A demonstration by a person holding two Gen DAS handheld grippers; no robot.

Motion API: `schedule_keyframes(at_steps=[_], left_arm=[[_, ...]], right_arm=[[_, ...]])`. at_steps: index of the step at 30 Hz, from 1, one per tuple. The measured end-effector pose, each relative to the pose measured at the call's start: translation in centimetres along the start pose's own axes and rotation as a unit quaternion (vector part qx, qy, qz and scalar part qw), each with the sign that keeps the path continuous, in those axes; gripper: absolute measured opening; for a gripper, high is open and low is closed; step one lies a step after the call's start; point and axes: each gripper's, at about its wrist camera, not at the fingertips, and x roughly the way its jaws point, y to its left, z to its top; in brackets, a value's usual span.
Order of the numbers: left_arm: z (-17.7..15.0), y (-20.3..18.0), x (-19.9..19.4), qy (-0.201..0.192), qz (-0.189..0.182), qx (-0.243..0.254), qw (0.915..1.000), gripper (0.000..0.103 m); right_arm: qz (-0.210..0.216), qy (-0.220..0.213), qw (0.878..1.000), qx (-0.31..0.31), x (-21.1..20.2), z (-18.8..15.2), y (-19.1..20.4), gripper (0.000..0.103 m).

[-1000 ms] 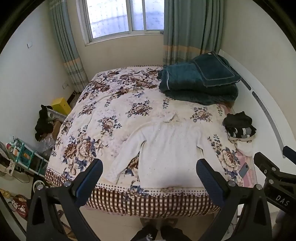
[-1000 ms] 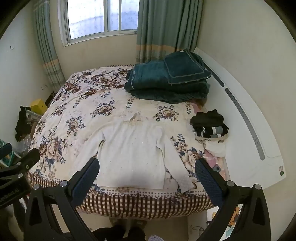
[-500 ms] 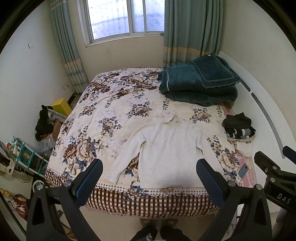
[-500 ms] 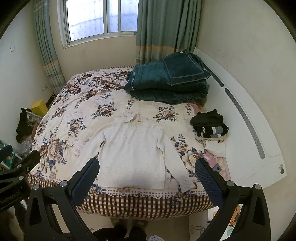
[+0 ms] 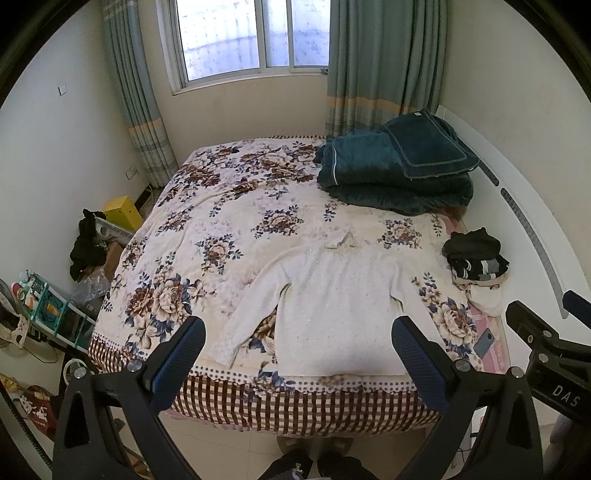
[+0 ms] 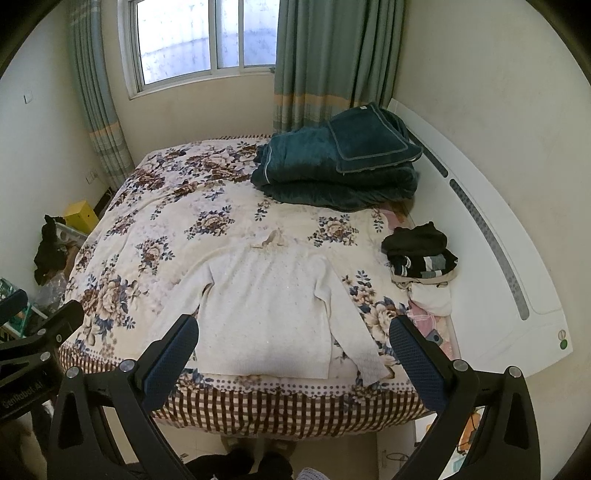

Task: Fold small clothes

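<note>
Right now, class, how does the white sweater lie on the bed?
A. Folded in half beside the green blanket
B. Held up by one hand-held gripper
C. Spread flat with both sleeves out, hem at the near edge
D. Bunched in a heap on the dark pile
C: the sweater lies flat on the bed, sleeves spread, hem near the edge; both hand-held grippers, left and right, are open and empty.

Sweater (image 5: 332, 314) on bed (image 5: 229, 221), front edge.

Daylight enters through the far window (image 5: 255, 35), which is overexposed and glaring. The room is evenly, softly lit with faint shadows. Both views are sharp but bend strongly at the dark, vignetted fisheye edges.
</note>
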Motion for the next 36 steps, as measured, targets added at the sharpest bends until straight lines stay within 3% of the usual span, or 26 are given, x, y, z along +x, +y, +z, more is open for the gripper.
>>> schedule_keyframes(at_steps=[36], left_arm=[[1.4,-0.7,0.2,-0.006,0.000,-0.005,1.0000,0.103]], right_arm=[[0.002,-0.004,1.000,0.002,-1.2,0.8,0.2,0.103]])
